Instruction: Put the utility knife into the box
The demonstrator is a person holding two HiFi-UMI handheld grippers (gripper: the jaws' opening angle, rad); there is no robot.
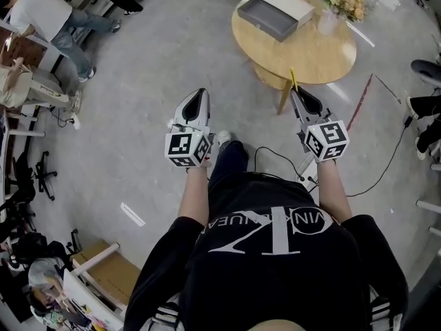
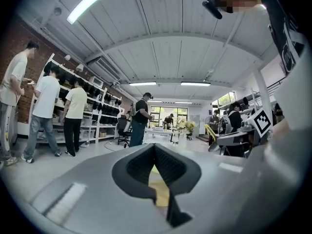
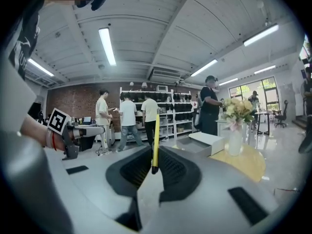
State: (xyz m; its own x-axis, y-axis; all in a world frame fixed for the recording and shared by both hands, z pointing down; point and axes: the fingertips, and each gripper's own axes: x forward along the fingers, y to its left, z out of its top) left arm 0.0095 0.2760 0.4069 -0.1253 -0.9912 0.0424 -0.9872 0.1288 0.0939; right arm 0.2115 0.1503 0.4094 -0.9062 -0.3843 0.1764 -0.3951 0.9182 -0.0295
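Observation:
A thin yellow utility knife (image 3: 155,139) stands upright between the pads of my right gripper (image 3: 155,165), which is shut on it. From the head view the knife (image 1: 292,79) sticks out past the right gripper (image 1: 295,94), just short of the round wooden table (image 1: 324,54). On the table's far side lies an open grey box (image 1: 271,18) beside its white lid (image 1: 286,1); the box (image 3: 208,142) also shows ahead in the right gripper view. My left gripper (image 1: 200,93) hangs over the floor, left of the table, its jaws (image 2: 155,147) shut with nothing in them.
A vase of flowers (image 1: 335,7) stands on the table to the right of the box. A black cable (image 1: 386,164) and a red tape line (image 1: 360,103) cross the floor at right. Several people stand by shelves (image 2: 73,116). A cardboard box (image 1: 110,271) sits lower left.

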